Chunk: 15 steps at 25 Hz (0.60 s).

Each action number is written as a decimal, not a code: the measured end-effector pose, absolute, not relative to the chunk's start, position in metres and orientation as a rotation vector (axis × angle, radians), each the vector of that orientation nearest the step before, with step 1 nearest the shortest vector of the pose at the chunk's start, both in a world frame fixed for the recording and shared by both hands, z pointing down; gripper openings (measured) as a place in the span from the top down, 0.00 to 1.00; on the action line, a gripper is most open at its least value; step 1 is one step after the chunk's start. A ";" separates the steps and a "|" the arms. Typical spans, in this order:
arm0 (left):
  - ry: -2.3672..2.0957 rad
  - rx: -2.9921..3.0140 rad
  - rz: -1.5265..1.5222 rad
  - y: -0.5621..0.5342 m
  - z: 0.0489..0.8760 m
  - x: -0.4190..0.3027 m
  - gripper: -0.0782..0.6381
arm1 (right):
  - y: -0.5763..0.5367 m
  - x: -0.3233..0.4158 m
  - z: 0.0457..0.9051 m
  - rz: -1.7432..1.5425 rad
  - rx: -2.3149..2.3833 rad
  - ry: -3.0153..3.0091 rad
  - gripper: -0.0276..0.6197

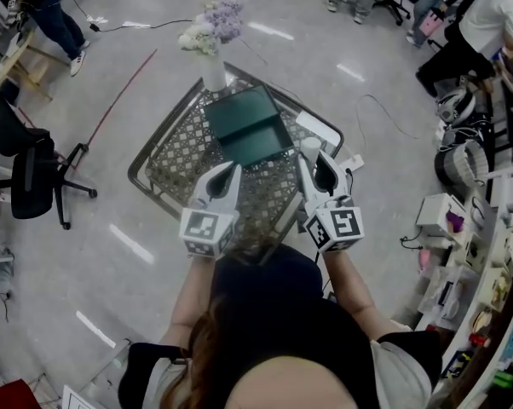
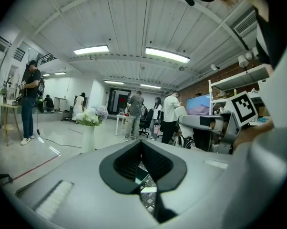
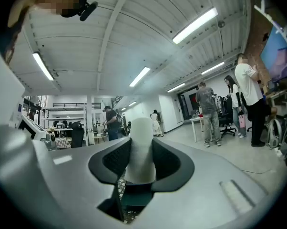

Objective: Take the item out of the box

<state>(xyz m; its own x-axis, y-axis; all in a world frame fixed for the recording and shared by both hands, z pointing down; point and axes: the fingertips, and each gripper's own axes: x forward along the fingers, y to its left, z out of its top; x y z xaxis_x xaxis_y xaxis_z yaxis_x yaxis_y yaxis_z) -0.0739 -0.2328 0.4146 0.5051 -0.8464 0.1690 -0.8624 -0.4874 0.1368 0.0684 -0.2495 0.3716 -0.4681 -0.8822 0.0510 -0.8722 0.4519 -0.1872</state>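
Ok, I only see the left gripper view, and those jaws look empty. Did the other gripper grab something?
Observer: Yes, the right gripper is shut on a white cylinder with a rounded top.
Operator: Is it inside the box?
Observer: No. In the head view it is held outside the dark green box, off its right edge.
Operator: Is the box open?
Observer: It lies opened into two green halves on the lattice table, and nothing shows inside from above.
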 end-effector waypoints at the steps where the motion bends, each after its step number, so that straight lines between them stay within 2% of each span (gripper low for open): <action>1: -1.462 2.542 0.113 -0.232 0.414 -0.073 0.88 | -0.247 0.068 0.373 -0.280 -1.593 2.626 0.75; 15: -1.442 2.539 0.062 -0.223 0.415 -0.059 0.88 | -0.231 0.068 0.394 -0.295 -1.637 2.653 0.75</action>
